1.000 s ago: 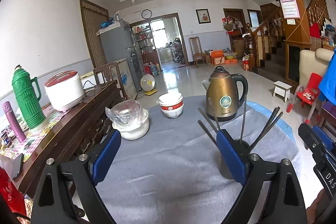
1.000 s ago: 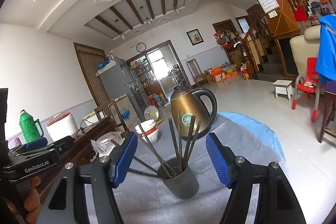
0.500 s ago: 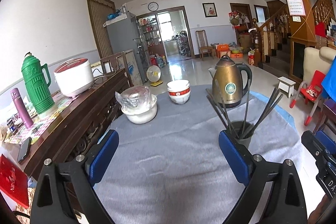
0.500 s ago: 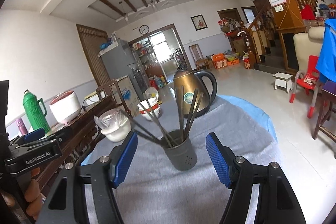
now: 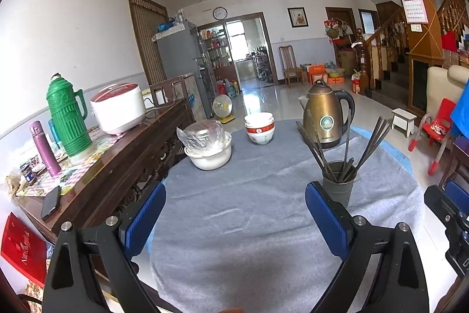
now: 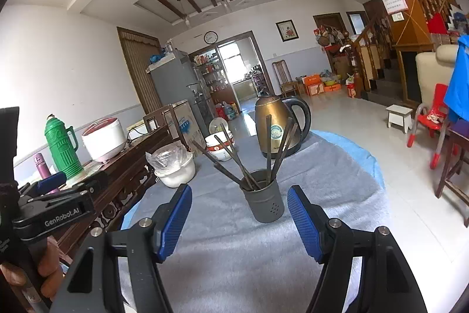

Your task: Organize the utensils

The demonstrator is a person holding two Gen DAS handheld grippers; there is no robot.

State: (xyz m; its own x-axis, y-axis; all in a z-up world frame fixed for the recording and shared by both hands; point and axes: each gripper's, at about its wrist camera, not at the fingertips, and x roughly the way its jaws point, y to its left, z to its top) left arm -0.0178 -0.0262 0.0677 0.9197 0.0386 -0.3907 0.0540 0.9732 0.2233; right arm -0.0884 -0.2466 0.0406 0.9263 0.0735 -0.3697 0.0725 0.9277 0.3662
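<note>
A dark grey utensil holder (image 6: 265, 203) stands upright on the grey cloth-covered round table (image 6: 322, 189). Several dark chopsticks (image 6: 234, 163) lean out of it in a fan. It also shows in the left wrist view (image 5: 337, 186), just beyond my left gripper's right pad. My right gripper (image 6: 240, 217) is open and empty, a short way in front of the holder. My left gripper (image 5: 234, 214) is open and empty over bare cloth, left of the holder.
A bronze electric kettle (image 5: 324, 119) stands behind the holder. Stacked white bowls (image 5: 259, 128) and a plastic-covered white pot (image 5: 208, 150) sit at the table's far left. A wooden sideboard (image 5: 123, 157) with a rice cooker and green thermos runs along the left.
Both grippers have drawn back from the holder toward the near table edge. The holder now sits farther away in both views. Both stay open.
</note>
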